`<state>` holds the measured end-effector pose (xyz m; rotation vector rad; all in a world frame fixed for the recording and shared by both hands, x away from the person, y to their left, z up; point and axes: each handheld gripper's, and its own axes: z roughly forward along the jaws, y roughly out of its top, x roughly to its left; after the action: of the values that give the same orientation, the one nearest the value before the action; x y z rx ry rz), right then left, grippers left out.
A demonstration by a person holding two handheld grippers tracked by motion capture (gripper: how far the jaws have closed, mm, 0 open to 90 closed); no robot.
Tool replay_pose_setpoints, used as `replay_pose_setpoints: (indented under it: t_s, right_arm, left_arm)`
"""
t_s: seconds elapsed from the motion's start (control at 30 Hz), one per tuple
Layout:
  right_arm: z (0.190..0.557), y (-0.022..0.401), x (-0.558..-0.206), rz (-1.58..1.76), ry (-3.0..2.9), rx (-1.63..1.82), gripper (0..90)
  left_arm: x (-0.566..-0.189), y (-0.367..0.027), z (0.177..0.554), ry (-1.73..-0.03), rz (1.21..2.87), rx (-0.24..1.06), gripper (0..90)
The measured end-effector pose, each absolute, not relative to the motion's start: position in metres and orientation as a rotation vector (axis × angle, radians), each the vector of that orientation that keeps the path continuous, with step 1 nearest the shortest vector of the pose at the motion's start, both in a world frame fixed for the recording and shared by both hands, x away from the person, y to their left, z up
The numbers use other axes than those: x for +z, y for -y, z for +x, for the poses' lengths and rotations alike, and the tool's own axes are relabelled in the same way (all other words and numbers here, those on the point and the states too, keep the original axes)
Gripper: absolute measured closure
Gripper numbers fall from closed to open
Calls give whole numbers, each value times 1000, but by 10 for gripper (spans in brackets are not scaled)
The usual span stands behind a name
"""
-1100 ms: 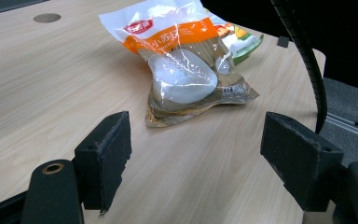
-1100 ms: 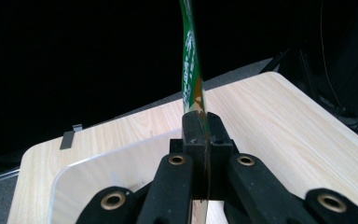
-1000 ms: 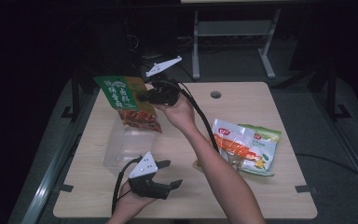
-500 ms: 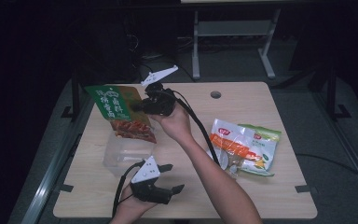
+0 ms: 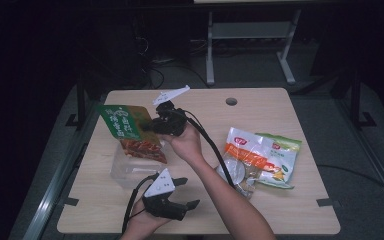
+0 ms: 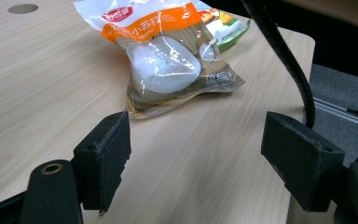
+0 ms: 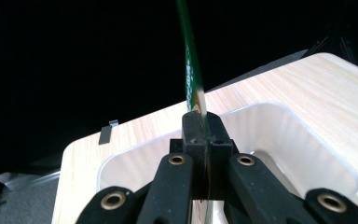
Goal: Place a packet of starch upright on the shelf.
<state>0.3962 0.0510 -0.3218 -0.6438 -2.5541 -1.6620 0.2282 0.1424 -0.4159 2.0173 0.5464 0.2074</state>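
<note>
Two grippers work over the pale wooden table (image 5: 300, 210), and the job in hand looks like loading snack packets into a container. Farthest left, a clear plastic tub (image 5: 122, 172) sits on the tabletop, open side up, so a packet can drop straight in; the right gripper view looks down into its white, rounded-corner hollow (image 7: 279, 140). Hanging over the tub's far edge is a flat green-topped snack packet with reddish-brown food printed on its lower half (image 5: 132, 132). It is pinched by one edge, seen edge-on as a thin green line (image 7: 191, 79) in the right gripper view, probably so that it dangles freely and can be lowered bottom-first. The right gripper (image 5: 156, 126) reaches across from the person's right, jaws pressed together on that edge.

Nearer, just right of the tub, the left gripper (image 5: 187, 192) rests low on the table with its jaws wide apart and nothing between them (image 6: 196, 158); it seems parked there, facing the waiting packets. Right again lies an orange-and-clear packet with a round white piece inside (image 5: 242, 160), partly overlapping a green-and-white packet (image 5: 282, 160) at the far right, both flat and well apart from the tub.
</note>
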Motion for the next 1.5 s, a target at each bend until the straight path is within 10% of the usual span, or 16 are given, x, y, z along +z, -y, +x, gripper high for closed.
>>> replay_pose_setpoints:
  t_s: [1.5]
  right_arm:
    - [401, -58, -344, -732, 2509, -1500, 896]
  left_arm:
    - [-414, -142, 226, -529, 2021, 211, 235]
